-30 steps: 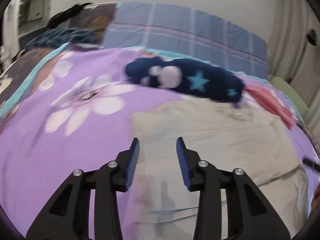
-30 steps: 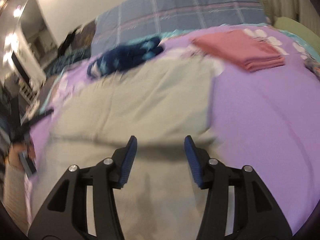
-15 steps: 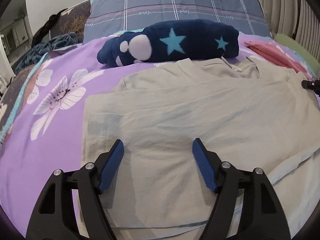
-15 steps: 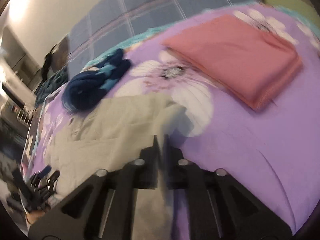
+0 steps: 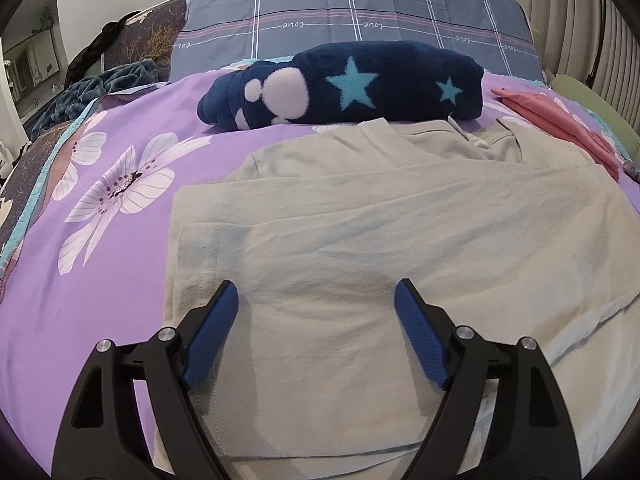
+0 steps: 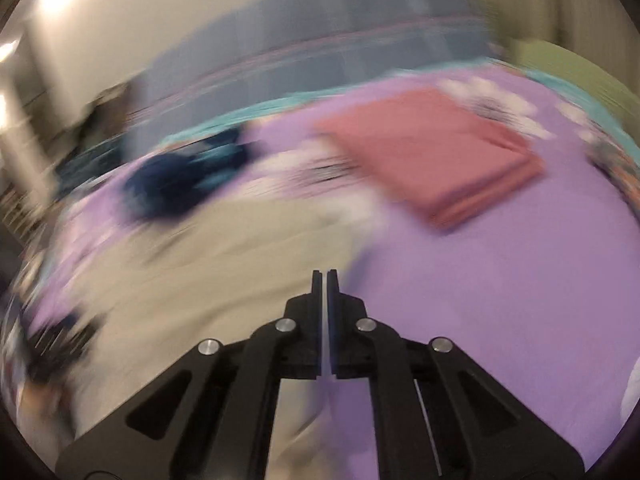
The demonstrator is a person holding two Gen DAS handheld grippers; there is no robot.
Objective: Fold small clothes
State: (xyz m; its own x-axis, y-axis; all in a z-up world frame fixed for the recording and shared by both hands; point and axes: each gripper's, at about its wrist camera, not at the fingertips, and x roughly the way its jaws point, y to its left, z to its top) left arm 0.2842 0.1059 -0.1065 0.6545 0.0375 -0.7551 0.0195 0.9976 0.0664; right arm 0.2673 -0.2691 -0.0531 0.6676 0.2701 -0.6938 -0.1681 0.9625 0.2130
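Beige T-shirt [image 5: 360, 220] lies spread on the purple floral bedspread [image 5: 100, 208], its near side folded over and its collar end just beside a rolled navy blanket with stars [image 5: 352, 84]; a folded pink garment [image 6: 436, 156] sits on the bedspread to its right. The left gripper [image 5: 316, 304] hangs over the shirt's near fold with its blue pads [image 5: 212, 336] spread wide, gripping nothing. The right gripper [image 6: 324, 280], in a motion-blurred view, has its fingers pressed together at the shirt's right edge, and I cannot tell whether cloth is pinched between them.
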